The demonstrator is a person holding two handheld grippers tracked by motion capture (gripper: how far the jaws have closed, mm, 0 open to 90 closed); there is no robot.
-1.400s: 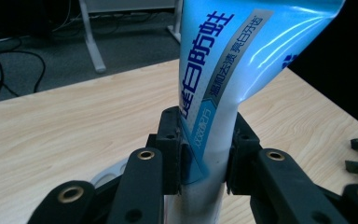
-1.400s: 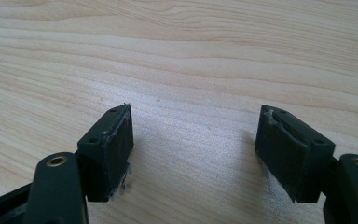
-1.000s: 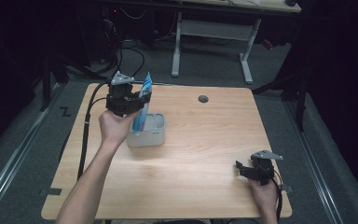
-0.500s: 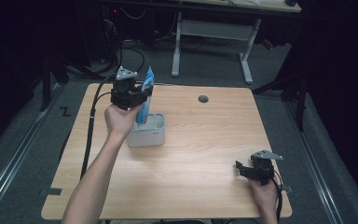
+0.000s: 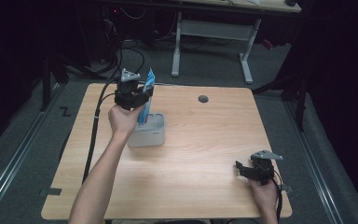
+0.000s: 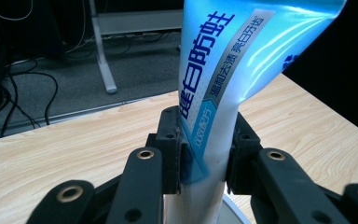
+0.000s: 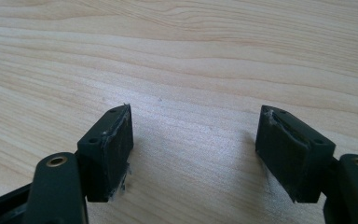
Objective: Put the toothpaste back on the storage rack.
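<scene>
A blue and white toothpaste tube (image 5: pixel 145 100) stands upright with its lower end inside a pale grey cup (image 5: pixel 149 134) on the left half of the wooden table (image 5: pixel 205 140). My left gripper (image 5: pixel 140 99) is shut on the tube, well above the cup. In the left gripper view both pads press the tube (image 6: pixel 214 98) at its white lower part, and the cup's rim (image 6: pixel 235 212) shows just below. My right gripper (image 5: pixel 245 170) rests low at the table's front right corner, open with bare wood between its fingers (image 7: pixel 114 149).
A round cable hole (image 5: pixel 203 99) sits near the table's far edge. A white desk frame (image 5: pixel 214 32) and loose cables (image 5: pixel 135 51) lie on the dark floor beyond the table. A cable trails from the left gripper along the table's left side.
The left gripper has carried the tube to the right and downward, bringing it over and into the cup. The right gripper has stayed where it was.
</scene>
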